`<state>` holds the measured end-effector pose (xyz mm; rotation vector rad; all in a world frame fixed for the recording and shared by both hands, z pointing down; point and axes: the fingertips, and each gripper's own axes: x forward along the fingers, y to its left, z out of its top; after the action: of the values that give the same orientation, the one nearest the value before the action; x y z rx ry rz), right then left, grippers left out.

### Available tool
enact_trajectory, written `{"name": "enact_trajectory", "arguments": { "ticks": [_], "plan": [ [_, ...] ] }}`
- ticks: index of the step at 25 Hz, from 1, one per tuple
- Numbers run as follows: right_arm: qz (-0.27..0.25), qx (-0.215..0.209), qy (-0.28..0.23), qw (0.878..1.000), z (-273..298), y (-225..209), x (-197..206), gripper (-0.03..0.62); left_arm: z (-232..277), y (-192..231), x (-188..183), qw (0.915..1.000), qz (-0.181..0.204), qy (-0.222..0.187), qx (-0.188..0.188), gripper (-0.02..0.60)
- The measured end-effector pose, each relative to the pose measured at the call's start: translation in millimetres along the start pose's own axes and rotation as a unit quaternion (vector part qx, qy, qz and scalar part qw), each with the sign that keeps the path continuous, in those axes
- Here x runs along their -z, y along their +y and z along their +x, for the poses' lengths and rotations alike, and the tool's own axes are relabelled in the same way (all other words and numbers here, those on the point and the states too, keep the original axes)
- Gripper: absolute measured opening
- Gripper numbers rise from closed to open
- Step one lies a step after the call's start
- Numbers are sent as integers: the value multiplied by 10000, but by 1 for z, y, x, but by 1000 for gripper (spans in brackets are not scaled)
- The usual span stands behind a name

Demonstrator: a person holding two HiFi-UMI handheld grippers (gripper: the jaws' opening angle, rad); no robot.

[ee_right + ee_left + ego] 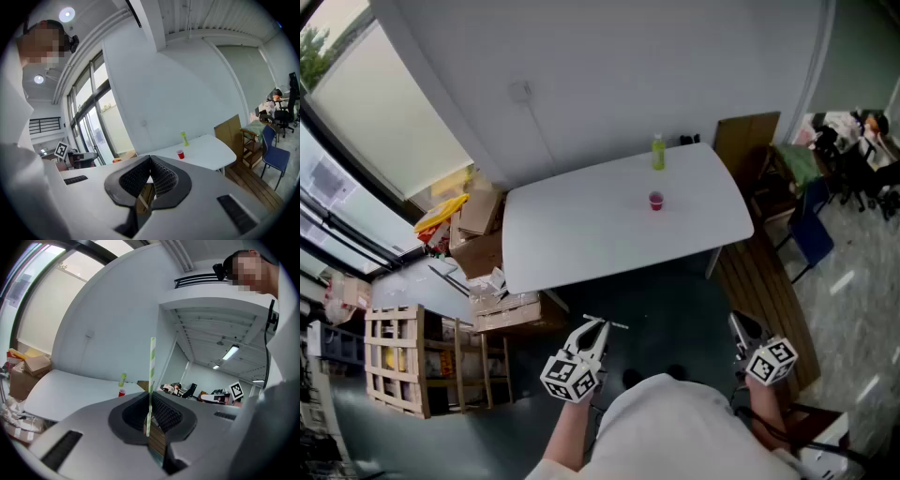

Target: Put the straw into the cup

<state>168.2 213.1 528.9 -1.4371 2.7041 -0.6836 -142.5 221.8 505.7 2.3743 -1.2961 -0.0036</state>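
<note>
Left tool: jaws shut on the straw, gripping it near its lower end. In the left gripper view the straw, striped green and white, stands upright from the jaws, and most of its length rises above them. In the head view it shows only as a thin pale line across the tool's tip, so its angle there is hard to judge.

Right tool: jaws brought together with nothing between them, as the right gripper view shows. It is held low at the person's right side, well apart from the left tool.

Cup: small, red, upright on the white table, toward the table's far right part. It is well apart from both tools, which are held off the near edge of the table.

Green bottle: upright near the table's far edge, behind the cup and apart from it.

Surroundings: cardboard boxes are stacked at the table's left end. A wooden crate stands nearer on the left. A blue chair stands to the right of the table.
</note>
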Motion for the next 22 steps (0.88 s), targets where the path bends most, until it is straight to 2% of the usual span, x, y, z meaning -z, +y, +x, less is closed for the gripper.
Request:
{"name": "enact_trajectory", "arguments": {
  "ticks": [12, 22],
  "plan": [
    [-31, -116, 68, 9999, 0, 5, 5, 34, -4, -1, 3, 10000, -5, 29, 0, 21],
    [-114, -185, 344, 9992, -6, -1, 16, 35, -8, -10, 13, 9999, -36, 66, -125, 21]
  ]
}}
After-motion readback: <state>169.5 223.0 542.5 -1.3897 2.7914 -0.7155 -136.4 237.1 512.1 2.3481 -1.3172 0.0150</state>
